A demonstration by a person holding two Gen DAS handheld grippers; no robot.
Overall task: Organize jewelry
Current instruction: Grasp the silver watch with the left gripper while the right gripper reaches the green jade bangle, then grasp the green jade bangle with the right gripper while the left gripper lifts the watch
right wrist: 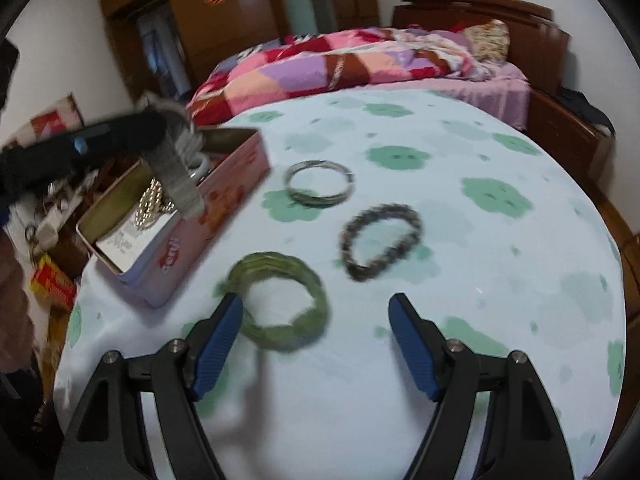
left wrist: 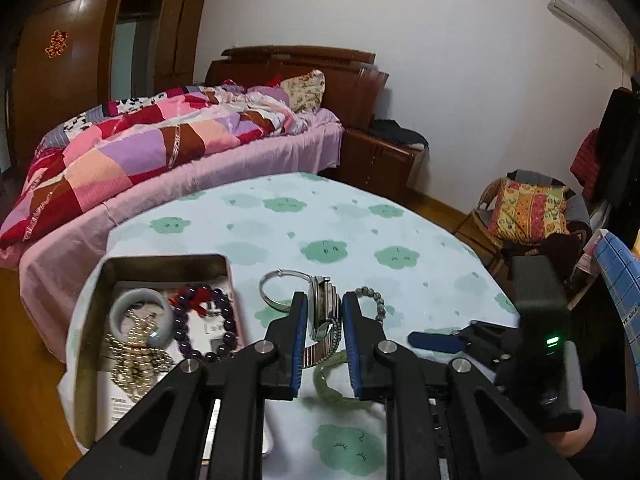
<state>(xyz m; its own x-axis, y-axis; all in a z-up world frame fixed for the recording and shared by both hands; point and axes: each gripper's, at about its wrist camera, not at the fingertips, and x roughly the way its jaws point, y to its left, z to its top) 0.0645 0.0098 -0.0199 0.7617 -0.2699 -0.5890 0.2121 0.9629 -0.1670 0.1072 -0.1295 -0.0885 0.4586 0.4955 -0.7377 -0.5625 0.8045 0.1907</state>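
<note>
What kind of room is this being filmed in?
Most likely a home bedroom: a made-up bed with a patchwork quilt, a wooden wardrobe, and an air conditioner high on the wall.

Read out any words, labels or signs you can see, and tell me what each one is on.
"VE SOLE", partly cut off: blue checked item at the right edge.
Red logo on the pink tin: too blurred to read.
Printed paper inside the tin: too small.
Red ornament on the wardrobe: not legible.

Green bangle (right wrist: 280, 304) smeared by motion blur – watch (left wrist: 322, 312) half hidden between claw pads
</note>
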